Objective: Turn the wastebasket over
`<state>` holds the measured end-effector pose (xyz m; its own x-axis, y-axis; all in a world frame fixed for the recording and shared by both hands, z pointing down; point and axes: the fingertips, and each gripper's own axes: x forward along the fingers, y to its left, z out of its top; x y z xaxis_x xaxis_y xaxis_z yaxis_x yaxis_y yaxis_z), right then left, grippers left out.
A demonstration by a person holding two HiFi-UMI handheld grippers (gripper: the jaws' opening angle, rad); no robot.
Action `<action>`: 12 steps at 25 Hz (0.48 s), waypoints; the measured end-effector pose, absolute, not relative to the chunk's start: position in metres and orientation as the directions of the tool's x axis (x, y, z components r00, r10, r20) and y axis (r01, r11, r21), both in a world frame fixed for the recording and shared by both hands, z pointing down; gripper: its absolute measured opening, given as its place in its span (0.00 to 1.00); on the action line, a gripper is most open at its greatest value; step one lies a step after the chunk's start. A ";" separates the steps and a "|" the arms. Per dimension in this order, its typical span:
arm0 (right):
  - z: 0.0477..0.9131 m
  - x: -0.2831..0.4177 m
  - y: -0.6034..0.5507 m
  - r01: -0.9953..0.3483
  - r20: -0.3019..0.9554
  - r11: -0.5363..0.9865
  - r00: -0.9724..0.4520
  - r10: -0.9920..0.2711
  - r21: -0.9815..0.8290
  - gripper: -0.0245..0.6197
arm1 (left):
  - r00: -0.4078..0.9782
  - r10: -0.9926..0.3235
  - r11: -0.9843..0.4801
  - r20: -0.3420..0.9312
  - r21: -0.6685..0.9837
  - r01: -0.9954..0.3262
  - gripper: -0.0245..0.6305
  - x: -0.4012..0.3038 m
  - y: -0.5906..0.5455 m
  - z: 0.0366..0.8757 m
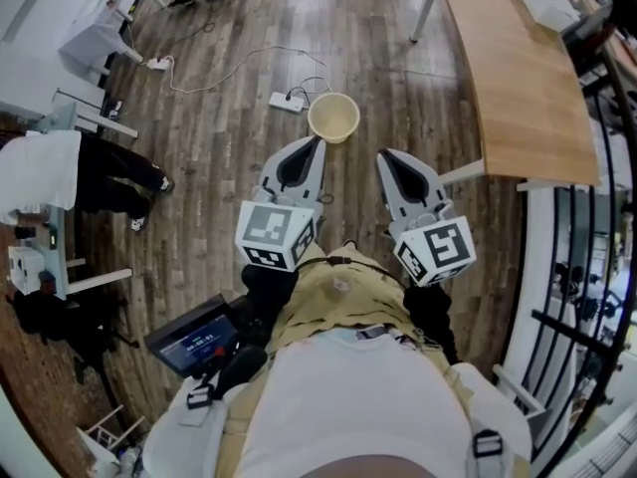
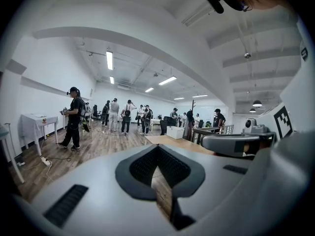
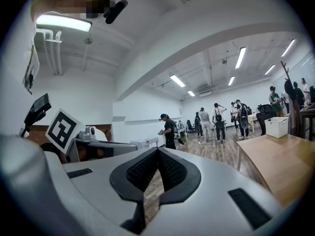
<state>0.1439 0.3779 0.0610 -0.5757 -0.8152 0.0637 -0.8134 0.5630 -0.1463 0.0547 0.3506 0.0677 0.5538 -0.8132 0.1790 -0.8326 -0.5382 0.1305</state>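
Observation:
A cream wastebasket (image 1: 333, 118) stands upright on the wood floor, its mouth facing up, seen only in the head view. My left gripper (image 1: 318, 139) hovers just short of it, tip close to the basket's near rim, jaws closed to a point with nothing held. My right gripper (image 1: 381, 153) is off to the basket's right and a little nearer to me, also shut and empty. Both gripper views look level across the room over the joined jaws, left gripper (image 2: 158, 146) and right gripper (image 3: 157, 149), and the basket is hidden below them.
A power strip (image 1: 287, 101) with a white cable lies on the floor just left of the basket. A long wooden table (image 1: 528, 78) runs along the right, with a black railing (image 1: 582, 297) beyond. A person's legs (image 1: 119, 177) are at left. Several people (image 2: 115, 114) stand far off.

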 end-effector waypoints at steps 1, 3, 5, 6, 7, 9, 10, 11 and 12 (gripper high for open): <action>0.064 0.147 0.378 -0.813 0.065 0.563 -0.576 -0.815 -0.148 0.07 | 0.553 -0.813 -0.537 0.183 0.130 -0.833 0.04 0.058 0.351 0.070; 0.069 0.152 0.380 -0.810 0.066 0.566 -0.580 -0.812 -0.153 0.07 | 0.552 -0.812 -0.537 0.190 0.128 -0.834 0.04 0.064 0.353 0.074; 0.074 0.155 0.380 -0.807 0.073 0.569 -0.584 -0.808 -0.156 0.07 | 0.553 -0.809 -0.539 0.198 0.125 -0.833 0.04 0.069 0.355 0.077; 0.077 0.155 0.380 -0.806 0.078 0.570 -0.586 -0.807 -0.157 0.07 | 0.553 -0.808 -0.539 0.204 0.125 -0.833 0.04 0.071 0.355 0.079; 0.080 0.155 0.379 -0.806 0.084 0.571 -0.587 -0.806 -0.157 0.07 | 0.554 -0.806 -0.539 0.210 0.127 -0.833 0.04 0.071 0.354 0.082; 0.085 0.153 0.376 -0.803 0.090 0.574 -0.591 -0.802 -0.159 0.07 | 0.554 -0.802 -0.539 0.222 0.131 -0.832 0.04 0.071 0.351 0.086; 0.087 0.152 0.374 -0.801 0.092 0.576 -0.593 -0.800 -0.162 0.07 | 0.554 -0.801 -0.537 0.227 0.134 -0.833 0.04 0.070 0.349 0.089; 0.089 0.150 0.371 -0.800 0.095 0.577 -0.595 -0.798 -0.166 0.07 | 0.553 -0.800 -0.536 0.233 0.137 -0.833 0.04 0.068 0.346 0.091; 0.092 0.149 0.367 -0.799 0.099 0.576 -0.596 -0.797 -0.172 0.07 | 0.553 -0.798 -0.534 0.240 0.142 -0.833 0.04 0.067 0.342 0.095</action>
